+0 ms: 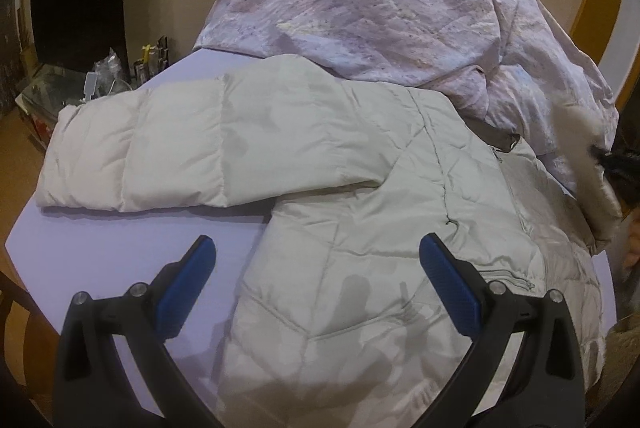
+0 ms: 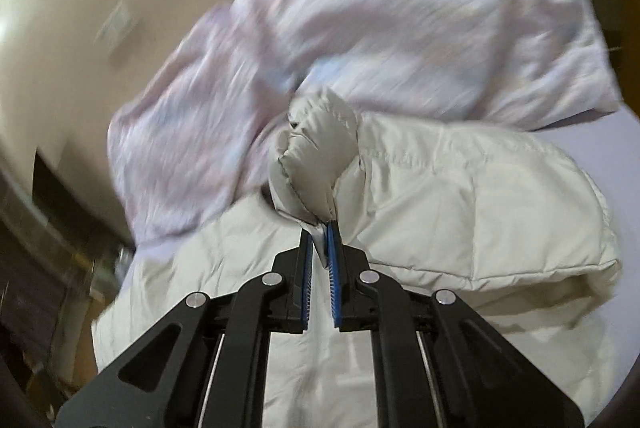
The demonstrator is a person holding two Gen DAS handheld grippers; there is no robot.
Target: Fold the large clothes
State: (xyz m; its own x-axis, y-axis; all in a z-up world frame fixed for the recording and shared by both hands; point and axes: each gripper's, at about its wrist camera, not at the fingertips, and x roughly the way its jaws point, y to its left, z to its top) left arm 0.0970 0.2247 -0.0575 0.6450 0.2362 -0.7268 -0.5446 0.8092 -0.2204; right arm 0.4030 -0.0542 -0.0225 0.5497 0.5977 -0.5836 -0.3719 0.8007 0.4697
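One jacket (image 1: 360, 188) | right tool (image 2: 320, 232) pinches its edge | left tool (image 1: 316, 256) above, spread

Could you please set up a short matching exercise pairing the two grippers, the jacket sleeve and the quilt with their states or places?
Things:
1. left gripper
2. right gripper
3. jacket sleeve
4. floral quilt

States or places:
A. bunched up beyond the jacket
B. open, holding nothing
C. stretched flat on the lilac surface
D. shut on a fold of the white jacket

Pairs: 1-B, 2-D, 3-C, 4-A
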